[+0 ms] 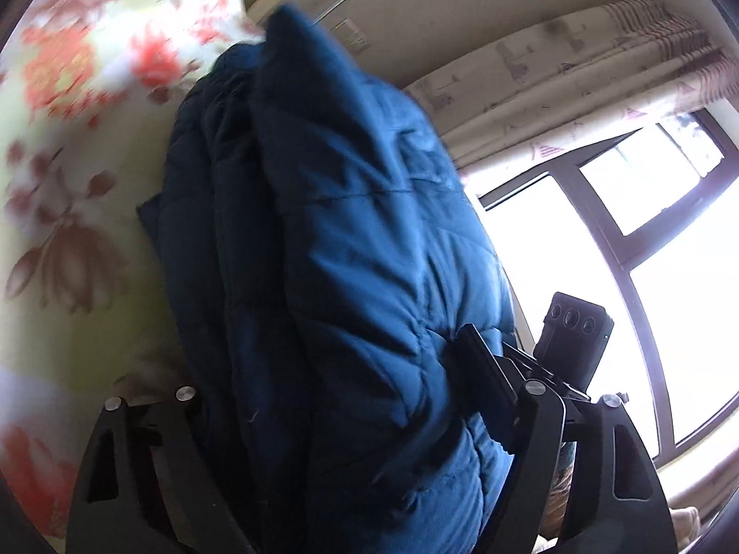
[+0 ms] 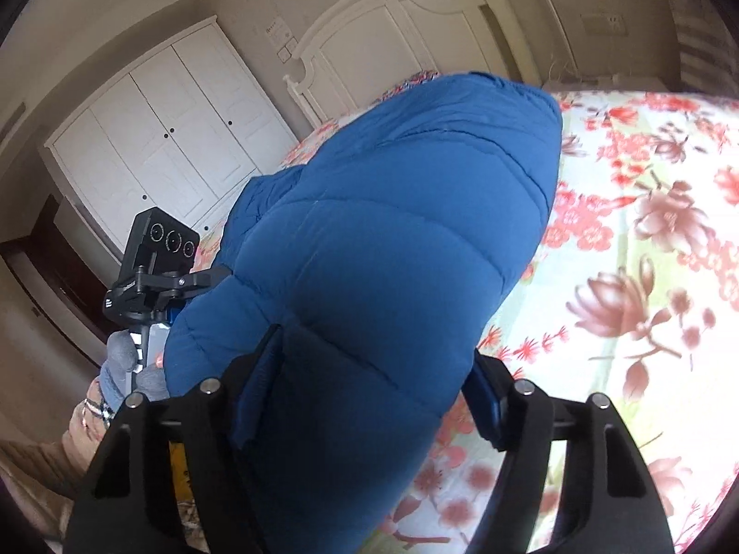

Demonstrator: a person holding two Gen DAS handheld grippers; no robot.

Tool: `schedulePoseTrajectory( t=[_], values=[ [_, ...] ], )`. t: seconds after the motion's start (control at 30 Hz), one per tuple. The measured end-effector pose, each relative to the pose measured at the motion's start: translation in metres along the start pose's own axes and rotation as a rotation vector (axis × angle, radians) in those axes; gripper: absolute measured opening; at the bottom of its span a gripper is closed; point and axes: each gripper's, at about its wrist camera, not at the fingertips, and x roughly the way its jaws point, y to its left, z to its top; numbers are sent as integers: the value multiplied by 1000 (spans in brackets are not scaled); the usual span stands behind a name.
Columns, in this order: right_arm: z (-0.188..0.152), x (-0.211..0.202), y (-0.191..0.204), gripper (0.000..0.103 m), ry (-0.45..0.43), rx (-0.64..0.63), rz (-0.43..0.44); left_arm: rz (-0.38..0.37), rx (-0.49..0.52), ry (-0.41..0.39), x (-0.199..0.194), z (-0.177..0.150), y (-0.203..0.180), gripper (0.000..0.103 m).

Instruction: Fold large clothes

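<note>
Both claws, left gripper [image 1: 323,392] and right gripper [image 2: 374,383], clamp the puffy blue quilted jacket [image 2: 392,231] at frame centre, mid-fold over the floral bedsheet [image 2: 646,277]; next, lay it flat.

The jacket [image 2: 392,249] is bunched between the fingers of the right gripper [image 2: 374,392] and is raised above the bedspread [image 2: 646,277], which is spread to its right and beneath it. A headboard [image 2: 392,32] is set behind the bed, with a wardrobe [image 2: 161,138] to its left. In the left wrist view, the jacket [image 1: 351,254] is lodged in the left gripper [image 1: 323,392], the bedspread [image 1: 69,161] lying to its left, the window [image 1: 623,277] and curtain [image 1: 577,83] to its right.
</note>
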Motion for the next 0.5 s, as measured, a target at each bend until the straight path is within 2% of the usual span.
schedulePoseTrajectory(
  t=[0.13, 0.23, 0.33, 0.43, 0.47, 0.5],
  values=[
    [31, -28, -25, 61, -108, -36, -105, 8, 94, -38, 37, 26, -42, 72],
    [57, -47, -52, 60, -171, -51, -177, -19, 118, -47, 82, 63, -64, 72],
    [83, -67, -95, 60, -231, -46, -222, -46, 112, -47, 127, 100, -76, 71],
    [98, -63, -152, 62, -193, 25, -277, 1, 105, -39, 177, 127, -82, 70],
    [97, -56, -169, 63, -153, 66, -305, 41, 82, -12, 198, 131, -77, 70],
    [94, -43, -188, 66, -69, 109, -361, 102, 51, 36, 222, 130, -68, 71]
  ],
)
